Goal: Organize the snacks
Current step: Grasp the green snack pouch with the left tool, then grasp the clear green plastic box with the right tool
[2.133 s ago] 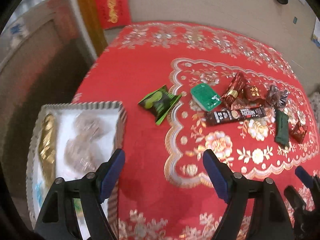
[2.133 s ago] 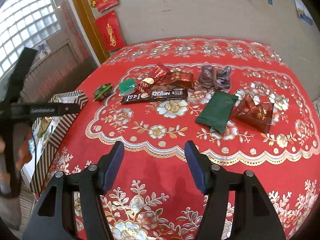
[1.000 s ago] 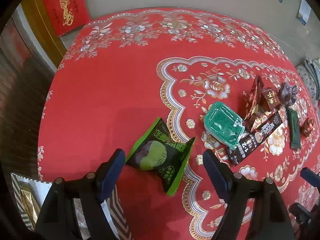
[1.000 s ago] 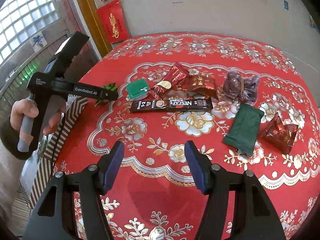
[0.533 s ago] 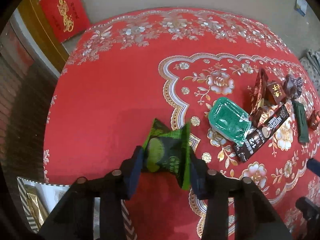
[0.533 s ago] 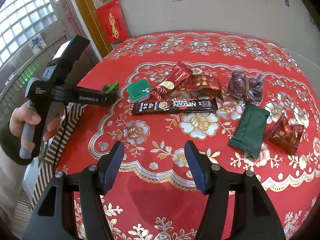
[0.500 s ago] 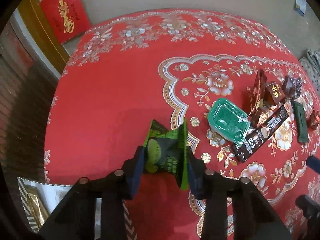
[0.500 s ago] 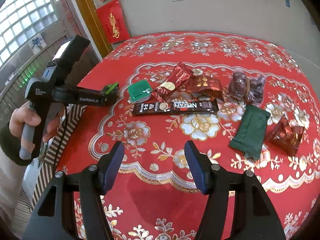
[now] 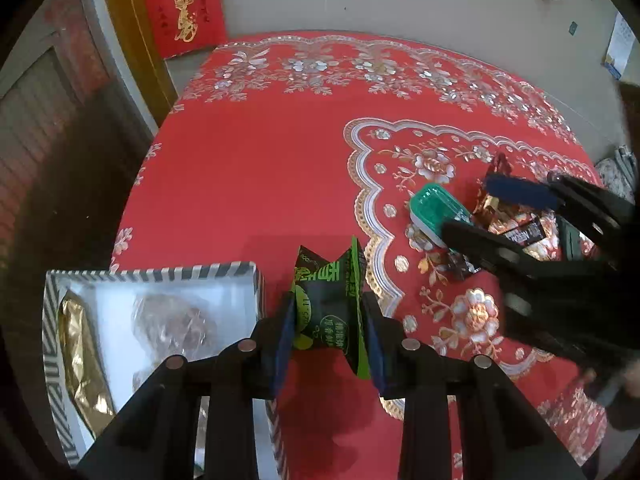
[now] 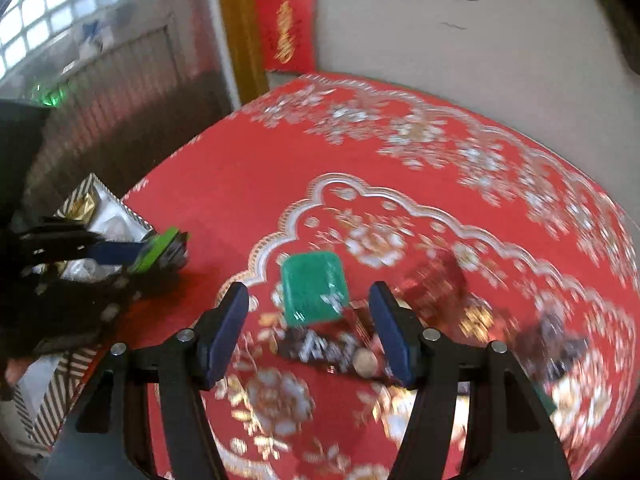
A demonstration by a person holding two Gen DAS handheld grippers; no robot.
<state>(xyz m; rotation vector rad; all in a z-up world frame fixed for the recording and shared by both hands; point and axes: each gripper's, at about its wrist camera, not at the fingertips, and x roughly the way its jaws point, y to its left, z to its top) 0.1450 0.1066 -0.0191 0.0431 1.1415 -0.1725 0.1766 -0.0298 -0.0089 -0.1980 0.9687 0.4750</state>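
Green packet [image 10: 314,286] between parted jaws

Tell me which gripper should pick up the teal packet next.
Right. The right gripper is open, with the teal packet just ahead between its fingers. The left gripper is shut on the green snack packet, beside the striped box.

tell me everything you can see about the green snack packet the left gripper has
The green snack packet is a small glossy foil-like pouch, dark with bright green edges, green print and a round green picture. It is pinched between the blue-padded fingers of the left gripper, crumpled inward, its crimped ends flaring up and down. It hangs above the red tablecloth, just right of the striped box.
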